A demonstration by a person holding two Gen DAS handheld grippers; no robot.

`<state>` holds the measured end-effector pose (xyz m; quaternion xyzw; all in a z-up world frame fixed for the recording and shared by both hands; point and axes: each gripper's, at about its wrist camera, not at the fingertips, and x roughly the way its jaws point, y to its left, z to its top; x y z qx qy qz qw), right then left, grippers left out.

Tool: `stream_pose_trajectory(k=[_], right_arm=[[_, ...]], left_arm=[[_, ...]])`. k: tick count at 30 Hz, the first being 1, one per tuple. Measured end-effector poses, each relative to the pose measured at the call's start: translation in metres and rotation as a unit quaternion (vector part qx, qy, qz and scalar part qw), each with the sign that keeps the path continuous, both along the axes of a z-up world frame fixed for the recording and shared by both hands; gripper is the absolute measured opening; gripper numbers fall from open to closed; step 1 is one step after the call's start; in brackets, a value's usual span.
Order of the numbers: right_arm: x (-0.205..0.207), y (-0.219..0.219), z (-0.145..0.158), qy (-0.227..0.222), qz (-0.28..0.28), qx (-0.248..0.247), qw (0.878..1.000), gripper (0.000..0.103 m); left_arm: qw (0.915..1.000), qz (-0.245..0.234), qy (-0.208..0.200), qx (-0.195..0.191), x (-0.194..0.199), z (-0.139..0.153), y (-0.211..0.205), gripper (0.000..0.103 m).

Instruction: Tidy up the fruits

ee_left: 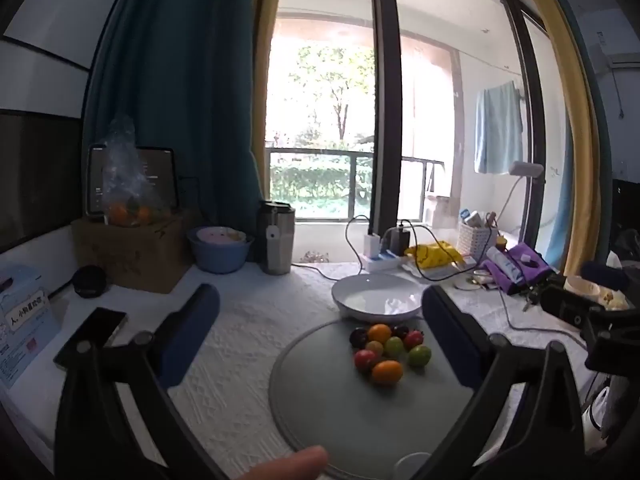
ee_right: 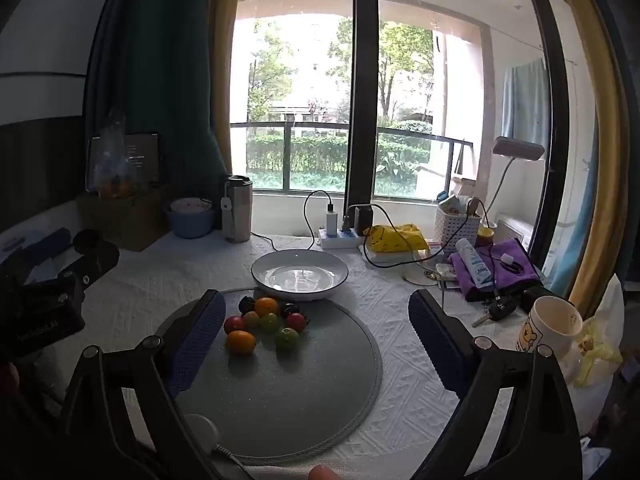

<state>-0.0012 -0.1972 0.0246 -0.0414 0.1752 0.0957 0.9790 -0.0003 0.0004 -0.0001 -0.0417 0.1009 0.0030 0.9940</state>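
A pile of small fruits (ee_left: 388,350), orange, red, green and dark, lies on a round grey mat (ee_left: 344,412). It also shows in the right wrist view (ee_right: 266,326) on the mat (ee_right: 288,384). An empty white plate (ee_left: 376,294) stands just behind the mat, also in the right wrist view (ee_right: 300,274). My left gripper (ee_left: 320,324) is open and empty, held above the table to the left of the fruits. My right gripper (ee_right: 316,322) is open and empty, with the fruits near its left finger (ee_right: 196,344).
At the back stand a steel tumbler (ee_left: 276,240), a blue bowl (ee_left: 218,248), a cardboard box (ee_left: 128,248), a power strip with cables (ee_left: 380,258) and a white basket (ee_left: 476,236). A phone (ee_left: 90,336) lies left. A mug (ee_right: 550,326) and purple cloth (ee_right: 496,268) are right.
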Motion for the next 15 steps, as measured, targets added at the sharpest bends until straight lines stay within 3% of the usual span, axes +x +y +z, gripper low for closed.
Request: stream_pose_trajectory(k=[4, 5, 8, 15], right_arm=[[0.001, -0.001, 0.000, 0.004, 0.001, 0.016, 1.000, 0.095], [0.001, -0.001, 0.000, 0.004, 0.001, 0.016, 1.000, 0.095], [0.000, 0.000, 0.000, -0.001, 0.001, 0.016, 1.000, 0.095], [0.005, -0.005, 0.004, 0.001, 0.001, 0.016, 1.000, 0.095]], left_arm=[[0.9999, -0.005, -0.007, -0.007, -0.002, 0.001, 0.006, 0.102], [0.9998, -0.015, 0.001, 0.016, 0.000, -0.002, -0.002, 0.102], [0.9994, -0.016, -0.002, 0.030, 0.001, -0.002, -0.012, 0.102], [0.9996, -0.022, -0.005, 0.017, -0.004, 0.002, -0.011, 0.102]])
